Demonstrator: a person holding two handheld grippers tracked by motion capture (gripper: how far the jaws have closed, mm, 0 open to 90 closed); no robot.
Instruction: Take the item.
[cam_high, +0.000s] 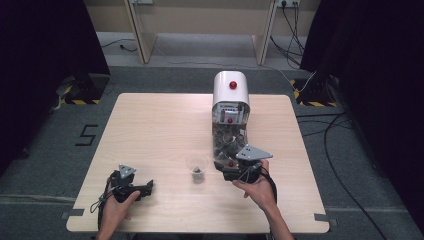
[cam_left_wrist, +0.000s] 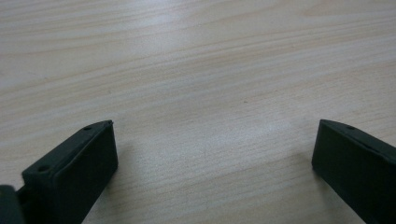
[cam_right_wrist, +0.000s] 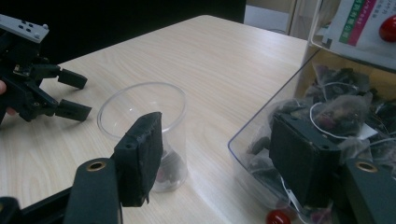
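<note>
Hovering low in the centre-right of the high view, the right hand-held gripper (cam_high: 235, 170) has its jaws spread wide and holds nothing; in the right gripper view one jaw stands in front of the clear plastic cup (cam_right_wrist: 147, 133) and the other against the clear front of the tea-bag dispenser (cam_right_wrist: 327, 121). The cup (cam_high: 197, 167) stands just left of the dispenser (cam_high: 230, 117), with something dark, probably a tea bag, at its bottom. At the lower left, the left hand-held gripper (cam_high: 142, 189) rests released on the table (cam_high: 160, 130), well apart from the cup. Judging from this, the light cup could tip or skid if a jaw clips its rim, and strings from the packed bags might snag.
</note>
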